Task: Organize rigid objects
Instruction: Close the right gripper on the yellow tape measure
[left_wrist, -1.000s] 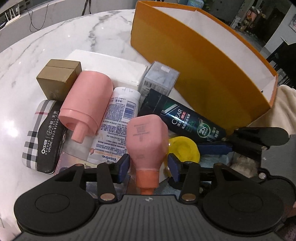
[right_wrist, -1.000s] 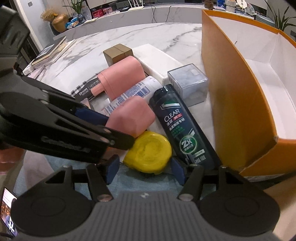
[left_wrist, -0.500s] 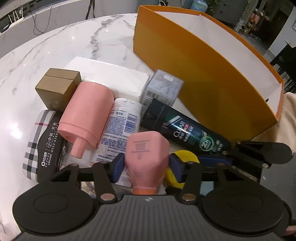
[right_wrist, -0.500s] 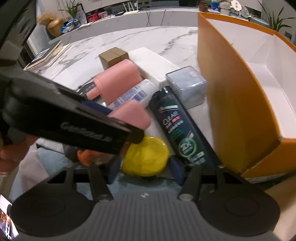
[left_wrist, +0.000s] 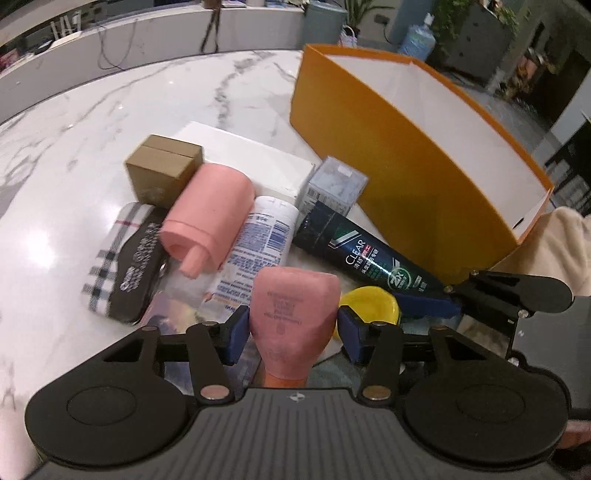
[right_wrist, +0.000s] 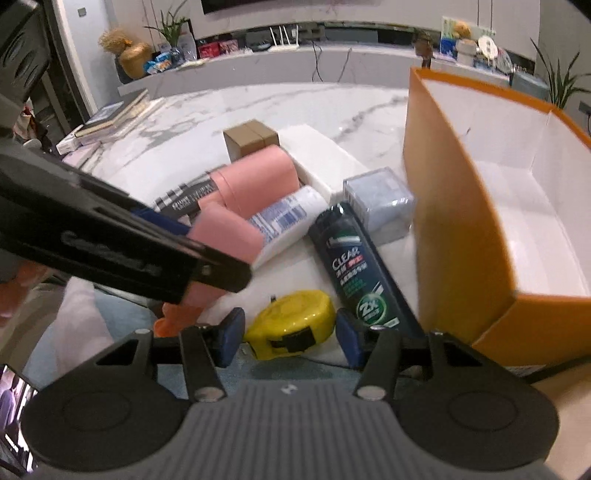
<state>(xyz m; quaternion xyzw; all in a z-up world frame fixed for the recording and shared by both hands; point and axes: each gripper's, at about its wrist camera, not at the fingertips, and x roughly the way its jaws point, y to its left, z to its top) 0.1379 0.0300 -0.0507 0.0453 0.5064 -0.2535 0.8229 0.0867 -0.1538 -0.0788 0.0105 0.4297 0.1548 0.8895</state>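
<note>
The left gripper is being held clenched on a pink tube, blue pads pressed against both of its sides, orange cap toward the camera; in the right wrist view the tube is being carried above the clutter, clear of the marble table. The right gripper is being kept released, its fingers straddling a yellow tape measure on the near edge, pads close beside it but contact cannot be told. A dark shampoo bottle is lying just right of the tape measure, against the orange box. Farther off, a pink cylinder, white lotion tube, clear cube, brown box, white box and plaid case are being left clustered together, touching.
</note>
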